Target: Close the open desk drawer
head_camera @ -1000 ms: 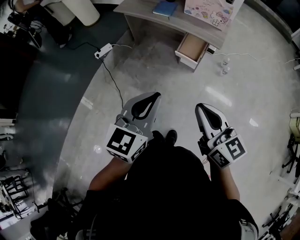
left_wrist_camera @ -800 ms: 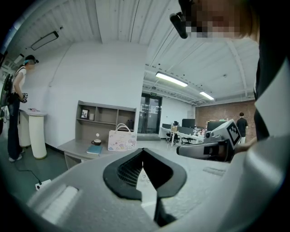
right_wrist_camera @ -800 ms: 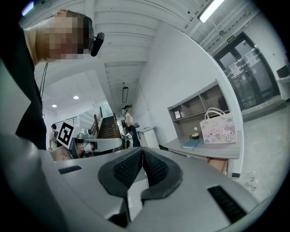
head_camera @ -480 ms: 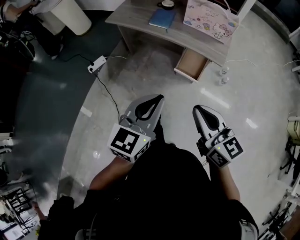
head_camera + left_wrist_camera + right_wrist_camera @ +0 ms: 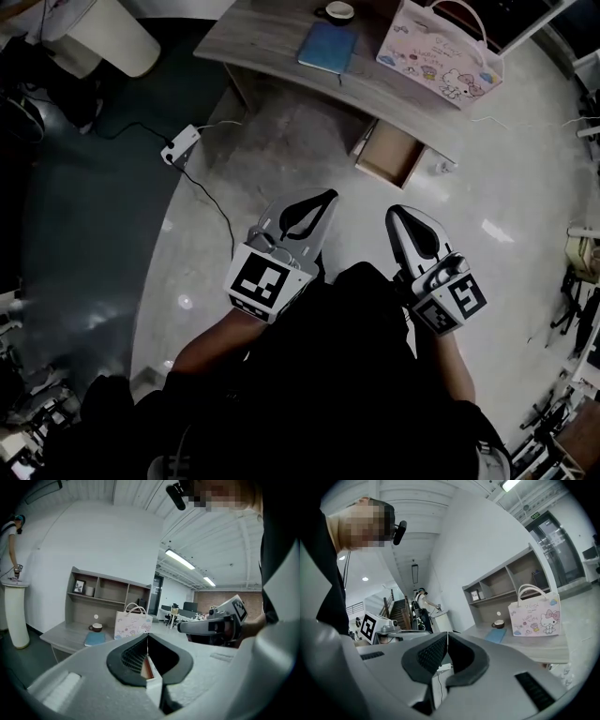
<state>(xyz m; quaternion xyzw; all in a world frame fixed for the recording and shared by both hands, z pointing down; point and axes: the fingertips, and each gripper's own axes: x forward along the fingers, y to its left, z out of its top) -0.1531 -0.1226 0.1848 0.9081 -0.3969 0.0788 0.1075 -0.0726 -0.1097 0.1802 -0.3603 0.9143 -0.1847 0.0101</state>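
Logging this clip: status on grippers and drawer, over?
Left gripper shut, empty. Right gripper shut, empty. Drawer open under desk, untouched. Power strip off to left, not in path.

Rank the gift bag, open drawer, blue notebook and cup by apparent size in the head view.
1. gift bag
2. open drawer and blue notebook, too alike to split
3. cup, smallest

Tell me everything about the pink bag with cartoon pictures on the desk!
The pale pink paper-looking gift bag stands upright on the grey wooden desk, near its right end in the head view. Its flat front carries colourful cartoon prints, including a white cat with a bow. Looped handles rise from its top. Nothing but the desktop seems to touch it.
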